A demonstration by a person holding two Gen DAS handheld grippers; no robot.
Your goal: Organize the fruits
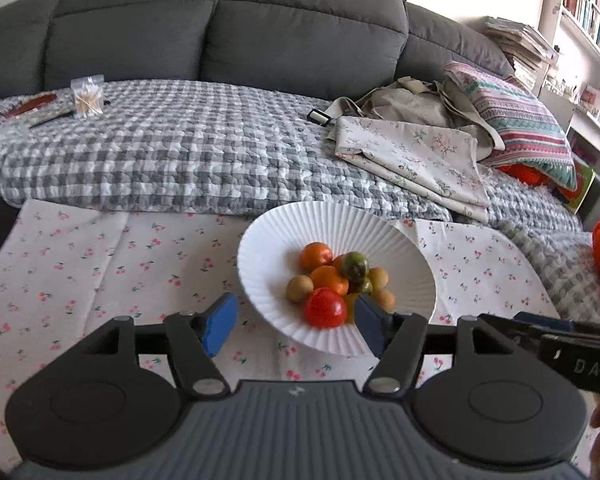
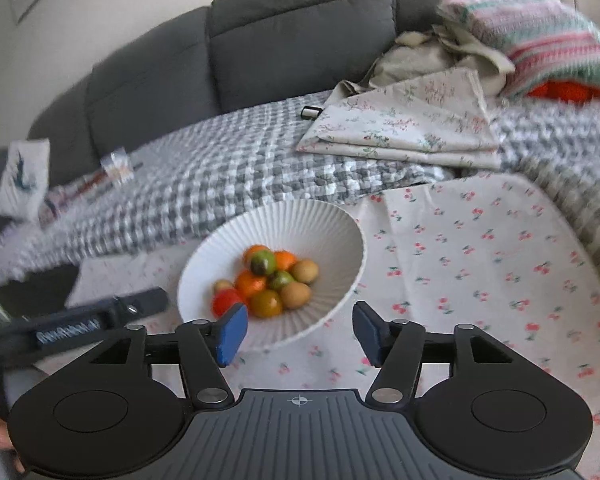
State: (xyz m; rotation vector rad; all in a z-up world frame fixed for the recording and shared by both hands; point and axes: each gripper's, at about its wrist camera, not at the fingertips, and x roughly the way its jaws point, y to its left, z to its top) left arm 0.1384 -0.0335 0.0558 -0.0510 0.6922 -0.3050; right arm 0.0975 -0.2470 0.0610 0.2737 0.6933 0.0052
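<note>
The left hand-held gripper (image 1: 296,326) is spread wide with nothing between its blue pads, its right pad over the near rim of the white ribbed bowl (image 1: 268,256). The right hand-held gripper (image 2: 300,332) is likewise spread and holds nothing, hovering at the bowl's near edge. The bowl stands on the cherry-print cloth (image 1: 100,264) that covers the table, and all the fruits are piled together in it: a red tomato (image 1: 325,308) nearest, an orange fruit (image 1: 329,279) behind it, a brown kiwi-like fruit (image 1: 299,288) to the left, a green-red tomato (image 1: 355,266) on top and another orange fruit (image 1: 316,256) at the back. Beyond the table lies a grey checked blanket (image 1: 180,152) carrying folded floral fabric (image 1: 416,156), then the dark grey sofa (image 1: 220,28).
</note>
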